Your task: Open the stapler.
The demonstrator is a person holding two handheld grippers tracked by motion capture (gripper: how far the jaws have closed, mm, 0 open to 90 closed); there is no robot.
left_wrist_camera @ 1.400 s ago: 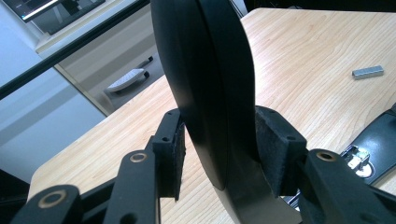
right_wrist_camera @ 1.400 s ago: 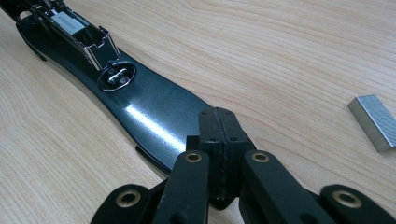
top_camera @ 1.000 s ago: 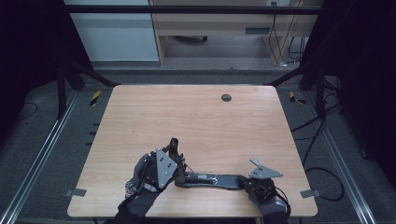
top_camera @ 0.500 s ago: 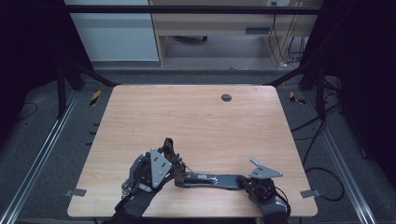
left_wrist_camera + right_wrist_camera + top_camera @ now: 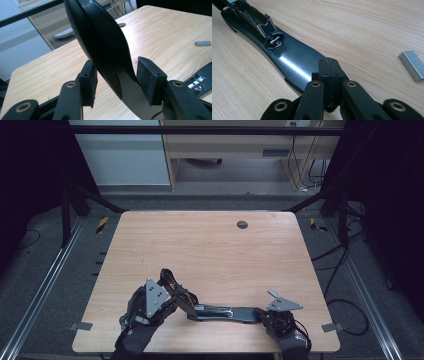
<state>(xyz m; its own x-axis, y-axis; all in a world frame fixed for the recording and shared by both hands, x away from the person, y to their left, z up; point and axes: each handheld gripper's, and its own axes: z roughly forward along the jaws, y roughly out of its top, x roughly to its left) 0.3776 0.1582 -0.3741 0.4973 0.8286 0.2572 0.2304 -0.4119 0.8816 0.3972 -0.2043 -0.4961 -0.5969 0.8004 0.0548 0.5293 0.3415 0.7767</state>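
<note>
Two grippers share one black stapler [image 5: 220, 311], which lies opened out near the table's front edge. My right gripper [image 5: 329, 75], jaws pressed together, pins the stapler's base [image 5: 294, 62] flat to the wood, I judge so it cannot slide while the top is swung. My left gripper [image 5: 117, 80] straddles the raised top arm [image 5: 100, 42]; its jaws have just been opening, the arm between them with its left pad [image 5: 92, 82] clear. One strip of staples [image 5: 413, 65] waits nearby, probably for loading. Light wooden table [image 5: 210, 250], grey carpet, a desk and cables behind.
</note>
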